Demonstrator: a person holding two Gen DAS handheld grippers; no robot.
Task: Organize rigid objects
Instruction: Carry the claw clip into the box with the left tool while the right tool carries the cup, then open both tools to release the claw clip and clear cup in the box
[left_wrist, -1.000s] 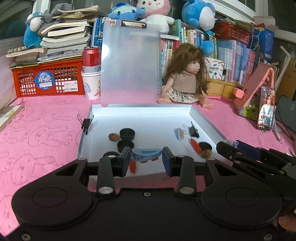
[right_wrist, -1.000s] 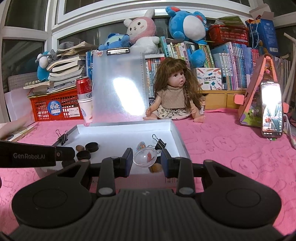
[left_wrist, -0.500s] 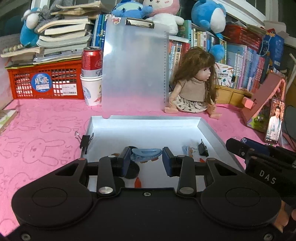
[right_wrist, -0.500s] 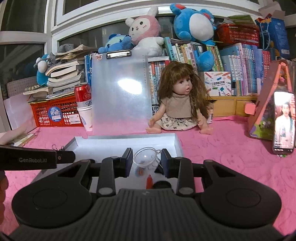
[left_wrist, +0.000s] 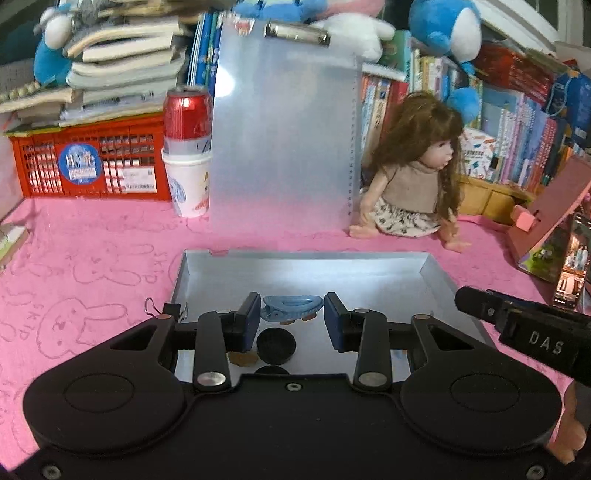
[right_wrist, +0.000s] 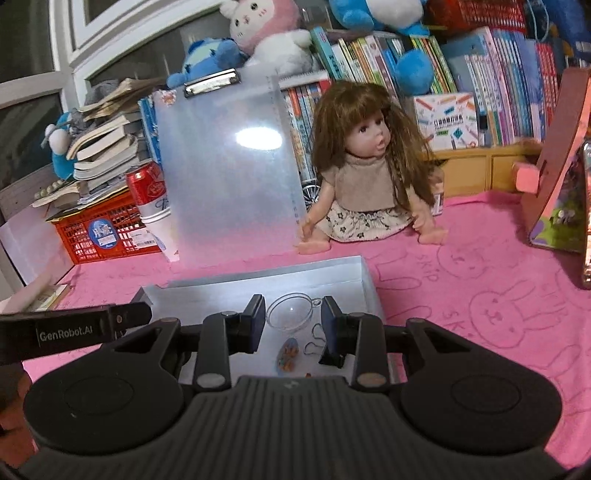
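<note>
Here, both handheld grippers are raised over the silver tray, each with something between its pads.

- Left gripper (left_wrist: 291, 320): jaws partly closed, pinching a blue hair clip (left_wrist: 291, 308) by its two ends; the clip sits level between the blue pads, above the tray floor.
- Right gripper (right_wrist: 293, 320): jaws partly closed on a clear plastic half-dome (right_wrist: 290, 315) with a small loop at its rim; the left pad touches the dome, and contact on the right side is harder to judge.
- Silver tray (left_wrist: 436, 273): shallow, rectangular, lying on the pink bunny-print cloth (left_wrist: 92, 266).
- On the tray floor, left wrist view: a black round cap (left_wrist: 276, 345) below the clip, a brown disc (left_wrist: 242, 357) just left of it, and a second dark round item partly hidden by the gripper body.
- On the tray floor, right wrist view: a small oval piece with an orange pattern (right_wrist: 288, 354) and a black binder clip (right_wrist: 325, 349) beside it.
- Another binder clip (left_wrist: 168, 309) grips the tray's left wall.
- Behind the tray: a translucent clipboard (left_wrist: 284, 129) standing upright, a doll (left_wrist: 413, 173) seated to its right, a red can (left_wrist: 186, 114) on a paper cup (left_wrist: 188, 184), and a red crate (left_wrist: 88, 166).
- The right gripper's body, marked "DAS", shows at the right edge of the left view.
</note>
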